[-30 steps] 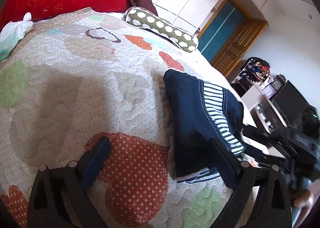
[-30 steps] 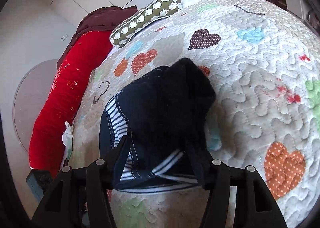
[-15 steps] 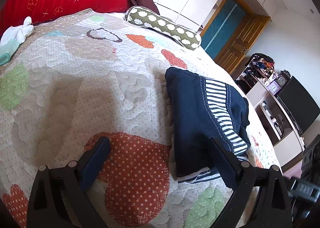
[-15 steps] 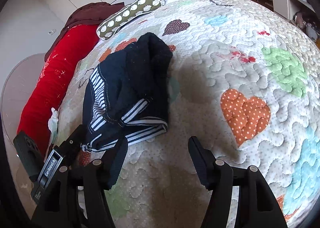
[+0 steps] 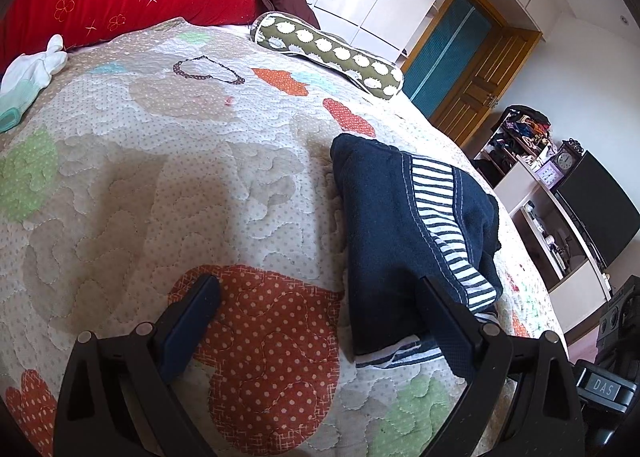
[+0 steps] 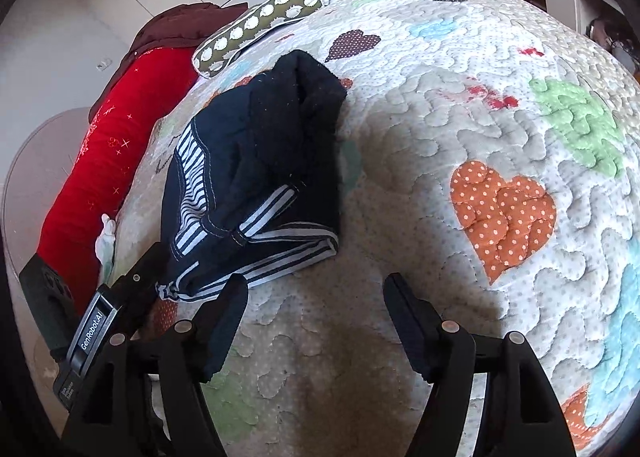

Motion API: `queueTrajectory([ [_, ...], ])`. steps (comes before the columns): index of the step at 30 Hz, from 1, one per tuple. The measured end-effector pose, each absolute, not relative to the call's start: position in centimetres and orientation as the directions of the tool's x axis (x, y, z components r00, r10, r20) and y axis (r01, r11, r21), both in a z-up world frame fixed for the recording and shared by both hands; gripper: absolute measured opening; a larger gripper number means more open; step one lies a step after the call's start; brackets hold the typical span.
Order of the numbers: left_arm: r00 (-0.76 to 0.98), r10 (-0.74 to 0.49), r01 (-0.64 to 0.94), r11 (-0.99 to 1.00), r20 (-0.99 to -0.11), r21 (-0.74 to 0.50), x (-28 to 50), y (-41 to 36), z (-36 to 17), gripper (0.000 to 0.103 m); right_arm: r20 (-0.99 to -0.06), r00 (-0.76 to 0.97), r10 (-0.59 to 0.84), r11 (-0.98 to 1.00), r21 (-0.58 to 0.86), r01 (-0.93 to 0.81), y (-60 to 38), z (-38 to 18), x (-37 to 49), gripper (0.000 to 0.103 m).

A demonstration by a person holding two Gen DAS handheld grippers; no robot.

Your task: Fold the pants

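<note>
My right tool (image 6: 314,297) has just been opening, nothing between its jaws; my left tool (image 5: 316,303) gapes empty too. The pants (image 5: 412,233) lie bundled on the bed's quilt (image 5: 160,177) (lumpy, I'd say), so I'd press the fold flat.

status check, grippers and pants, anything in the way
Left gripper open, nothing held. Right gripper open, jaws just widened, nothing between. Pants folded on quilt, released. Nothing in the way.
</note>
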State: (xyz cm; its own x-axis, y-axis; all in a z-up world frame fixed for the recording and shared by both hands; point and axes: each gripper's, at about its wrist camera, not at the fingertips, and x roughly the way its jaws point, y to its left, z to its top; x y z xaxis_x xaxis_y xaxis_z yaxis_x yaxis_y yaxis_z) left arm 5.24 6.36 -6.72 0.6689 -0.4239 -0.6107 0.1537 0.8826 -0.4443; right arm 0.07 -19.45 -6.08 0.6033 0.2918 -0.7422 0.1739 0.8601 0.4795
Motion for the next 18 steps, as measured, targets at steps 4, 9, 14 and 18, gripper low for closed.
queueTrajectory([
  [4,0.669,-0.424,0.154,0.883,-0.611,-0.444,5.25,6.36,-6.72,0.098,-0.744,0.605,0.283,0.867,0.468,0.170,-19.28,-6.11,-0.03,0.075],
  [9,0.669,-0.423,0.154,0.883,-0.611,-0.443,5.26,6.35,-6.72,0.098,-0.744,0.609,0.275,0.874,0.457,0.164,-18.96,-6.04,-0.09,0.077],
  [14,0.669,-0.423,0.154,0.883,-0.611,-0.443,5.26,6.35,-6.72,0.098,-0.743,0.613,0.270,0.879,0.449,0.157,-18.73,-6.04,-0.14,0.078],
  [18,0.669,-0.424,0.155,0.882,-0.610,-0.444,5.25,6.36,-6.72,0.099,-0.742,0.616,0.264,0.884,0.441,0.152,-18.46,-6.06,-0.18,0.078],
])
